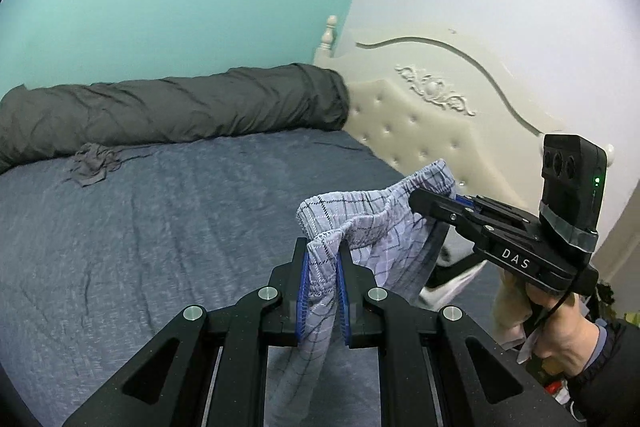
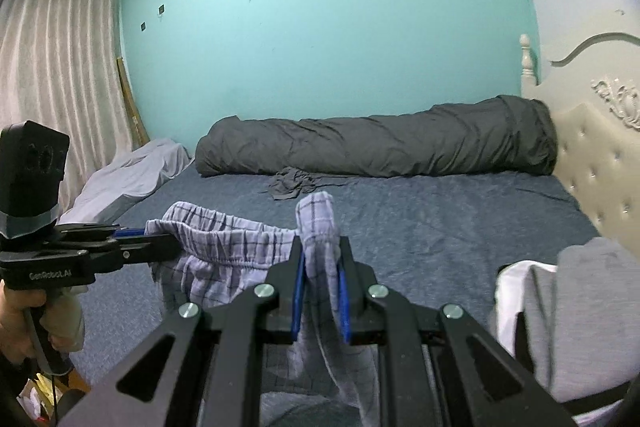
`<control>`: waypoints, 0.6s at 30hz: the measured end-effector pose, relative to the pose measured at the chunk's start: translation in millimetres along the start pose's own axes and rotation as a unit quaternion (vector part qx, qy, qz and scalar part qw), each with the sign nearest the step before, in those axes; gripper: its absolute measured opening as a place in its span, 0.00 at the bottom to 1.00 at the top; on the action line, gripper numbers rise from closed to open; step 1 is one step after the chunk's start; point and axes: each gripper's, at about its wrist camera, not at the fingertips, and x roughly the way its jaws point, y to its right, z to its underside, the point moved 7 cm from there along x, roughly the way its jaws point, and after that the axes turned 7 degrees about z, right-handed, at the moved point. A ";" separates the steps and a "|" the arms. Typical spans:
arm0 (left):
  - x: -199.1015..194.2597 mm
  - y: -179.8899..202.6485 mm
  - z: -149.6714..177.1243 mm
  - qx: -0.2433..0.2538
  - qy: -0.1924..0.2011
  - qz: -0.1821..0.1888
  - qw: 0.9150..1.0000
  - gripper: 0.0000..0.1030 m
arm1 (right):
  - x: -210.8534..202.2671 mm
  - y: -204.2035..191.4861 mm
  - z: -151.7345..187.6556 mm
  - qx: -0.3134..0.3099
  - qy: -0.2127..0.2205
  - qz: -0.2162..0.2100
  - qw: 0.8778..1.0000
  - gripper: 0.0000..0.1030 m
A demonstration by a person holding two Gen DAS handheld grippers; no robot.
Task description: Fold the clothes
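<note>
Black left gripper, blue-padded jaws, silver screws, right gripper marked DAS, dark sleeve

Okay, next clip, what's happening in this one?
A person holds a handheld gripper in each hand and has a light blue plaid pair of shorts lifted above the dark blue bed sheet. The left gripper and the right gripper are each clamped on the elastic waistband, the rest hanging below. No fold is visible yet. A rolled dark grey duvet and a small crumpled grey garment lie farther back.
</note>
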 end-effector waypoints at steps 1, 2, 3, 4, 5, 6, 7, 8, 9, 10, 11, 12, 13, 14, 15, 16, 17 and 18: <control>0.6 8.0 -1.6 0.002 0.001 0.002 1.000 0.13 | -8.2 4.3 -1.4 -0.001 0.003 0.003 1.000 0.13; 1.1 15.1 -2.8 0.006 0.002 0.005 1.000 0.13 | -14.5 7.9 -2.3 -0.001 0.006 0.006 1.000 0.13; 2.2 22.6 -3.8 0.009 0.003 0.007 1.000 0.13 | -19.9 11.1 -3.0 -0.001 0.008 0.008 1.000 0.13; 3.0 30.8 -4.7 0.013 0.003 0.010 1.000 0.13 | -26.5 14.7 -3.2 -0.001 0.011 0.010 1.000 0.13; 4.3 38.2 -5.5 0.016 0.003 0.012 1.000 0.13 | -32.6 19.0 -3.3 0.000 0.012 0.013 1.000 0.13; 5.9 45.1 -6.4 0.020 0.002 0.015 1.000 0.13 | -38.4 23.3 -3.5 0.000 0.014 0.016 1.000 0.13; 7.7 52.1 -7.7 0.024 0.002 0.016 1.000 0.13 | -43.5 27.6 -3.7 0.000 0.014 0.019 1.000 0.13; 9.5 58.5 -8.9 0.028 0.001 0.018 0.999 0.13 | -49.0 32.3 -3.9 0.001 0.015 0.022 1.000 0.13; 11.3 64.6 -10.0 0.032 0.001 0.020 0.999 0.13 | -54.8 37.2 -4.1 0.001 0.017 0.025 1.000 0.13; 13.3 70.8 -11.1 0.035 0.001 0.022 0.999 0.13 | -58.6 41.6 -4.4 0.001 0.018 0.027 0.999 0.13; 16.0 77.7 -12.5 0.038 0.000 0.025 0.999 0.13 | -62.5 46.3 -4.5 0.002 0.018 0.030 0.999 0.13; 18.3 82.7 -13.6 0.039 -0.001 0.026 0.999 0.13 | -66.8 51.2 -4.6 0.004 0.019 0.033 0.999 0.13; 20.7 87.4 -14.1 0.041 -0.002 0.028 0.999 0.13 | -70.3 55.2 -4.5 0.005 0.019 0.035 0.999 0.13; 23.4 92.4 -14.5 0.042 -0.002 0.031 0.999 0.13 | -74.1 59.7 -4.2 0.005 0.019 0.038 0.999 0.13; 26.0 97.4 -14.9 0.043 -0.003 0.033 0.999 0.13 | -77.8 63.7 -3.9 0.006 0.019 0.041 0.999 0.13; 29.0 103.0 -14.9 0.045 -0.004 0.036 0.998 0.13 | -81.3 67.4 -3.7 0.006 0.019 0.043 0.999 0.13; 31.3 108.0 -15.4 0.047 -0.005 0.039 0.998 0.13 | -85.3 71.4 -3.5 0.006 0.019 0.046 0.999 0.13; 33.8 113.2 -15.8 0.049 -0.006 0.042 0.998 0.13 | -89.4 75.6 -3.4 0.006 0.019 0.049 0.999 0.13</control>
